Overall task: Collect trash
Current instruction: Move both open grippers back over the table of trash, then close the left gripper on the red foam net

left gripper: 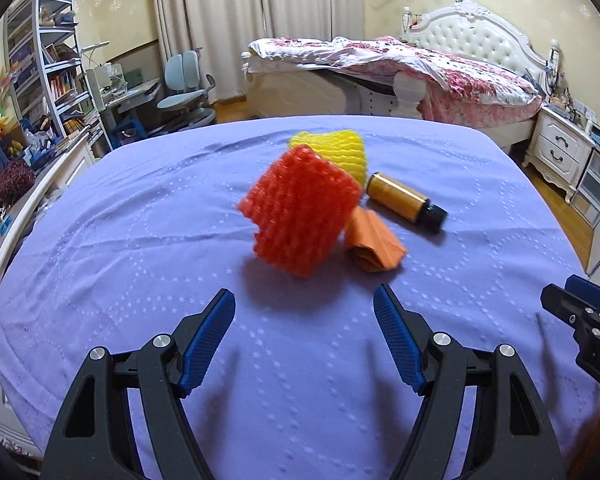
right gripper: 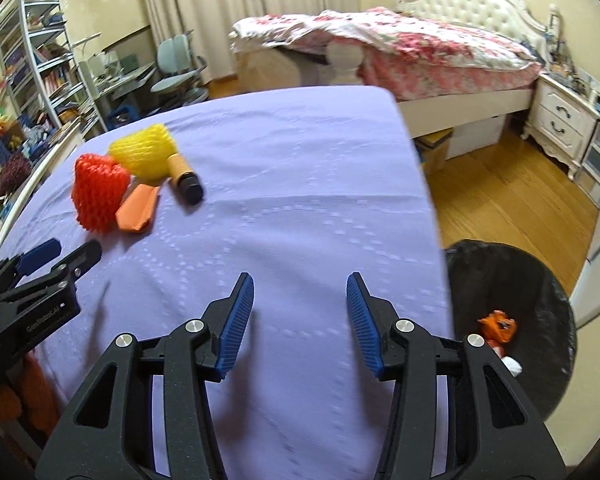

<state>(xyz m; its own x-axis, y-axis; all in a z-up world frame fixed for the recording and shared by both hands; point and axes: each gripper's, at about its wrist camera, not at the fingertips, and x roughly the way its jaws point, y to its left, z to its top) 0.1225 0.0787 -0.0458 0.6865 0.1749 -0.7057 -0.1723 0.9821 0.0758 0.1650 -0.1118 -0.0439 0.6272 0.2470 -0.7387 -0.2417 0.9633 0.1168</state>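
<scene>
- Left wrist view puts the red foam net [left gripper: 300,210] ahead of our left gripper [left gripper: 304,300], on the purple-covered desk [left gripper: 140,240]; its jaws stand wide and empty.
- We judge the net light, soft and springy: pinch across its ribbed wall.
- Touching it lie the yellow foam net [left gripper: 340,148] and folded orange paper [left gripper: 374,246]; the amber bottle [left gripper: 406,202], probably hard and prone to roll, lies just beside.
- Our right gripper [right gripper: 300,312] hangs partly open, empty, near the desk's edge, with the black-lined bin [right gripper: 540,300] below; open cloth all round.
</scene>
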